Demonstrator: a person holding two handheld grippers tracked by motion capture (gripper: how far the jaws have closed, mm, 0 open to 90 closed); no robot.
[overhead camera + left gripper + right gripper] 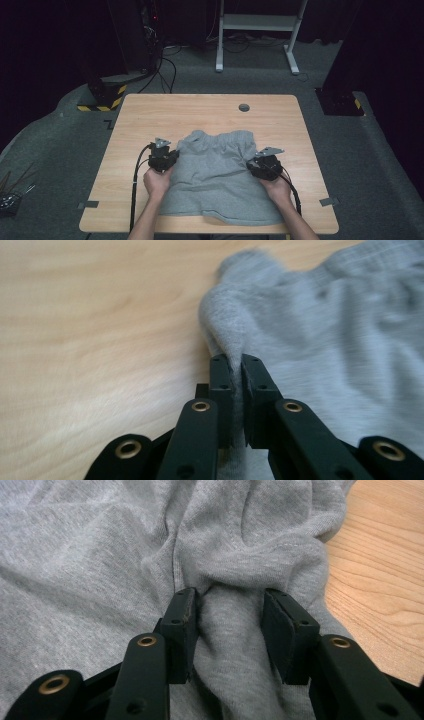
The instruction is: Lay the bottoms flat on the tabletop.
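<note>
Grey shorts (220, 172) lie spread on the wooden table (200, 110), waistband toward the far side. At the garment's left edge my left gripper (170, 155) is shut, and the left gripper view shows a thin ridge of the grey shorts (320, 330) pinched between the jaws of the left gripper (237, 362). My right gripper (254, 161) rests on the right side of the shorts. In the right gripper view the right gripper (230, 600) stands open, its jaws apart around a thick fold of the shorts (100, 555).
A round cable hole (244, 107) sits near the table's far edge. Tape marks (90, 204) lie at the front corners. Beyond the table stand a white frame (255, 25) and a black-and-yellow base (107, 97) on the grey floor.
</note>
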